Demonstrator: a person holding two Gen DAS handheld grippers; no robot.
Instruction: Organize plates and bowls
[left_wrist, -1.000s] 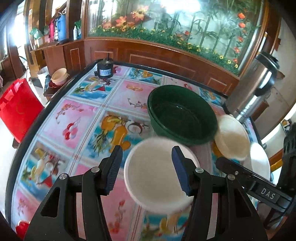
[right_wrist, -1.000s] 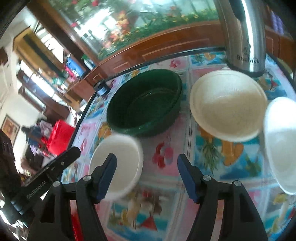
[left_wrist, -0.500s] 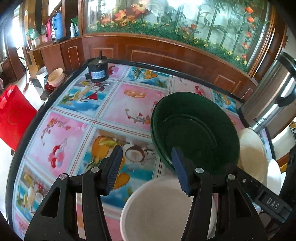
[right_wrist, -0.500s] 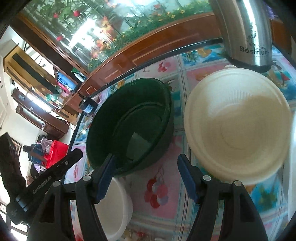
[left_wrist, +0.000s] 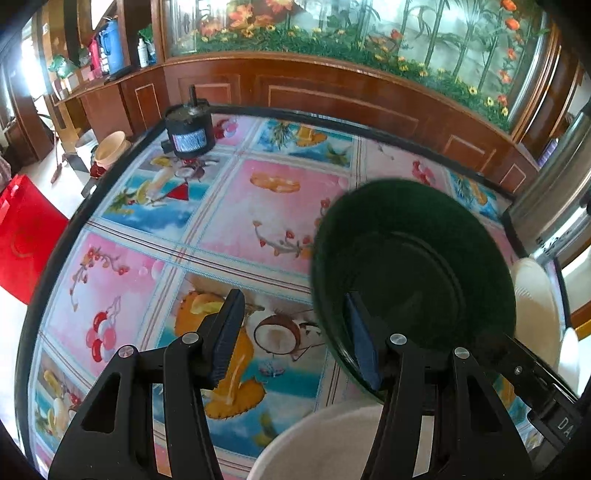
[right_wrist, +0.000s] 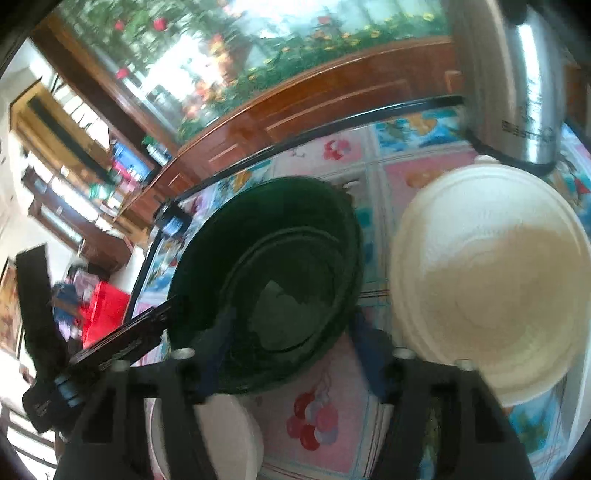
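Jaws of right gripper closing astride green bowl's five-o'clock rim, contact blurred, perhaps none. Left gripper apart, astride its seven-o'clock rim.

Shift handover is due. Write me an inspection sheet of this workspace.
Surface: table under a fruit-print cloth.
Job's things: green bowl, cream bowl beside it, white bowl nearest the cameras.
Clutter: black motor, steel kettle.
Claws: left claw open, straddling the green bowl's rim; right claw closing, the same rim between its jaws, not yet pressed.
Cables: nothing seen.
Surroundings: wooden cabinet, flower panels above; red bag on the floor.
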